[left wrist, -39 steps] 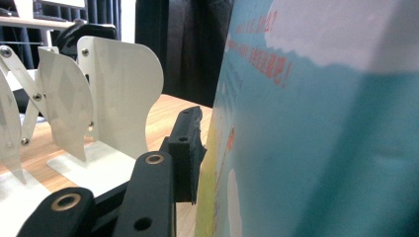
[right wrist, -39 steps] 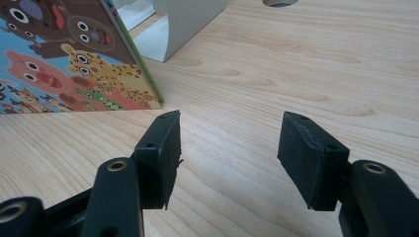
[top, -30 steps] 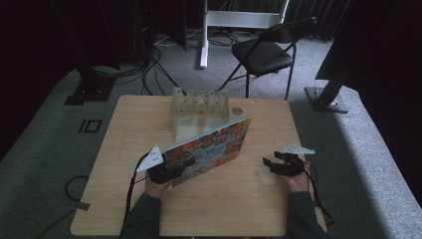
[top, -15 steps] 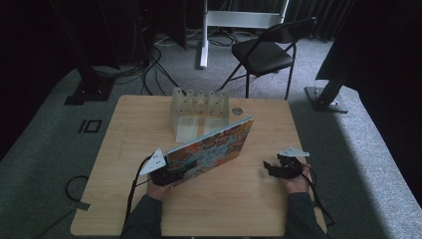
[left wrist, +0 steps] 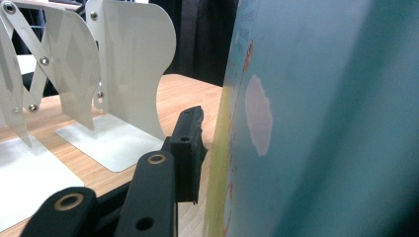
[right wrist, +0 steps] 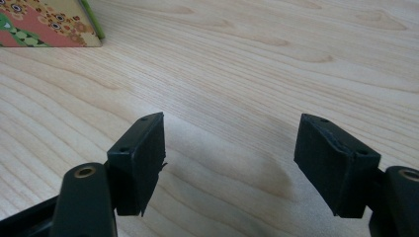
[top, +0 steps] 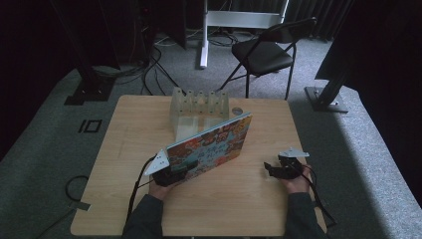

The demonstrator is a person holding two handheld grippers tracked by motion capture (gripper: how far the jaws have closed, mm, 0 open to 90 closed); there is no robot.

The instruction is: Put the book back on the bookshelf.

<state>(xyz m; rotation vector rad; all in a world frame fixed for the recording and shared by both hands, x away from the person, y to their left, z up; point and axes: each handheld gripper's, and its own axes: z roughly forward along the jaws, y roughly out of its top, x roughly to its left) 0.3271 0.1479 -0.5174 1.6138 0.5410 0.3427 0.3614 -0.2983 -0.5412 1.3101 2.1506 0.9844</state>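
The left gripper (top: 171, 175) sits at the near left of the table (top: 239, 209), held low in the left hand (top: 160, 190), its forearm coming in from the near edge. Its jaws have just been closing and are clamped on the near left corner of the book (top: 211, 148), which stands tilted on its long edge and runs from that corner away to the far right. In the left gripper view one black jaw lies against the book's cover (left wrist: 316, 123).

The right gripper (top: 274, 169) rests at the near right, well apart from the book, in the right hand (top: 293, 181), pointing left. Its jaws have just been opening and stand apart with bare wood between them.

The book is thin and flat, with a bright, busy printed cover. Just beyond it stands a white metal rack (top: 199, 107) of upright curved dividers joined by scissor links.

The table is pale wood with a clear grain. Around it lies grey carpet; a black folding chair (top: 266, 55) stands beyond the far edge, in a dark room.
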